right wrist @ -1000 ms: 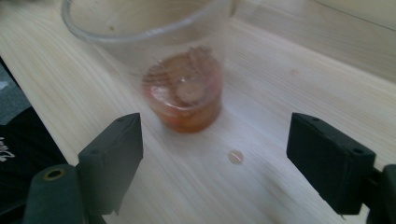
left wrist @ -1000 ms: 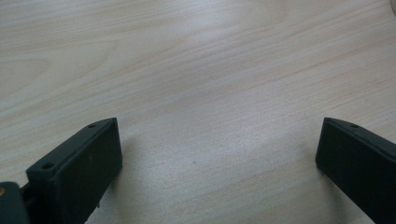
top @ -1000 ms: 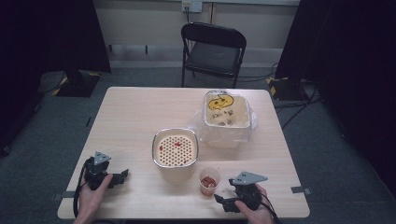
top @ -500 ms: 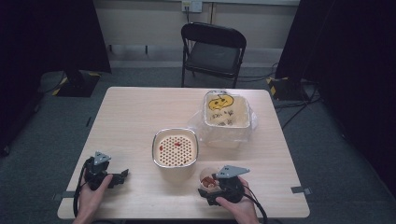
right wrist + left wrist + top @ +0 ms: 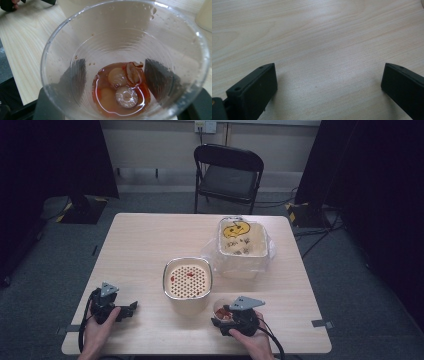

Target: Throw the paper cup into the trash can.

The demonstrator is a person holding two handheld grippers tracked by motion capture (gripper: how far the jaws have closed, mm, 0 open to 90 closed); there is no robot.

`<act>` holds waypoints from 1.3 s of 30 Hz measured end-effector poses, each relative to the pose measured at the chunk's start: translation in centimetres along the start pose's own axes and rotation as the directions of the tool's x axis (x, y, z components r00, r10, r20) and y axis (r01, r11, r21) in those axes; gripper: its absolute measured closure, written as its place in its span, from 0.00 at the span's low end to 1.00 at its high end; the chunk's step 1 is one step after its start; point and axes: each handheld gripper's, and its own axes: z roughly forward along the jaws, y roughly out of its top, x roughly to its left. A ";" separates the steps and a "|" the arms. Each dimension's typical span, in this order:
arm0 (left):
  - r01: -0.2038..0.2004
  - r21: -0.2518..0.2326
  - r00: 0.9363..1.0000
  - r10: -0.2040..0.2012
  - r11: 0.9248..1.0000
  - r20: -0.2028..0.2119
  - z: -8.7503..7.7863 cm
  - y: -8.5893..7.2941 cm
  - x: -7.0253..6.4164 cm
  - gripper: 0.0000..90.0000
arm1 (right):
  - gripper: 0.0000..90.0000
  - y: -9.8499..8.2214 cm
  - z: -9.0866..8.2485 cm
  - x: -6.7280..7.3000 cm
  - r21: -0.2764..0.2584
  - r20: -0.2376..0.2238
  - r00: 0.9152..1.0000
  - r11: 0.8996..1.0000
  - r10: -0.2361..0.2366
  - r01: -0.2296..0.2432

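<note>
1. My right gripper (image 5: 226, 320) sits at the near edge of the surface (image 5: 140, 245), and its jaws have just been closing in on the clear plastic cup (image 5: 223, 310). In the right gripper view the two black jaws show through the cup's wall (image 5: 62, 50) on either side, pressed against it, so I am gripping the cup.
2. The cup stands upright just right of the round container's near side. The right gripper view looks straight into it: a shallow pool of reddish liquid (image 5: 120, 95) with pale round pieces and a brownish scrap at the bottom, and droplets on the inner wall. From the high view I can only make out a reddish smudge inside.
3. My left gripper (image 5: 131, 308) rests near the surface's near left corner, well apart from the cup. Its jaws stand wide apart over bare wood in the left gripper view, holding nothing.
4. Farther in, the round container (image 5: 187, 279) holds a perforated insert with a few red bits lying on it.
5. Beyond it to the right, a square tub (image 5: 242, 240) lined with clear plastic carries a yellow mark and small dark scraps inside.
6. A black folding chair (image 5: 227, 170) stands behind the surface.
</note>
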 end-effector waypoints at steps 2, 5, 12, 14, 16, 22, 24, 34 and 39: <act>-0.001 0.000 1.000 0.001 1.000 -0.001 0.0 0.0 0.0 0.00 | 0.40 0.1 -0.1 -0.1 -0.002 0.002 1.000 1.000 0.004 -0.004; 0.000 0.000 1.000 0.000 1.000 0.000 0.0 0.0 0.0 0.00 | 0.41 0.3 -0.5 -0.3 -0.013 0.008 1.000 1.000 0.013 -0.013; -0.001 0.000 1.000 0.001 1.000 0.000 0.0 0.0 0.0 0.00 | 0.43 1.2 -1.5 -0.9 -0.044 0.028 0.999 0.999 0.025 -0.024; -0.001 0.000 1.000 0.001 1.000 -0.001 0.0 0.0 0.0 0.00 | 0.43 1.5 -1.9 -1.2 -0.057 0.030 0.999 0.998 0.032 -0.030; -0.001 0.000 1.000 0.001 1.000 0.000 0.0 0.0 0.0 0.00 | 0.43 1.8 -2.2 -1.4 -0.069 0.039 0.999 0.997 0.036 -0.033; 0.000 0.000 1.000 0.000 1.000 0.000 0.0 0.0 0.0 0.00 | 0.44 2.8 -3.0 -1.9 -0.097 0.052 0.998 0.994 0.045 -0.040; -0.001 0.000 1.000 0.001 1.000 0.000 0.0 0.0 0.0 0.00 | 0.44 3.2 -3.3 -2.0 -0.101 0.060 0.997 0.994 0.045 -0.038; -0.001 0.000 1.000 0.001 1.000 0.000 0.0 0.0 0.0 0.00 | 0.45 6.2 -4.8 -2.4 -0.141 0.067 0.997 0.989 0.043 -0.033; 0.000 0.000 1.000 0.000 1.000 0.000 0.0 0.0 0.0 0.00 | 0.45 7.9 -5.3 -2.3 -0.170 0.068 0.997 0.985 0.029 -0.017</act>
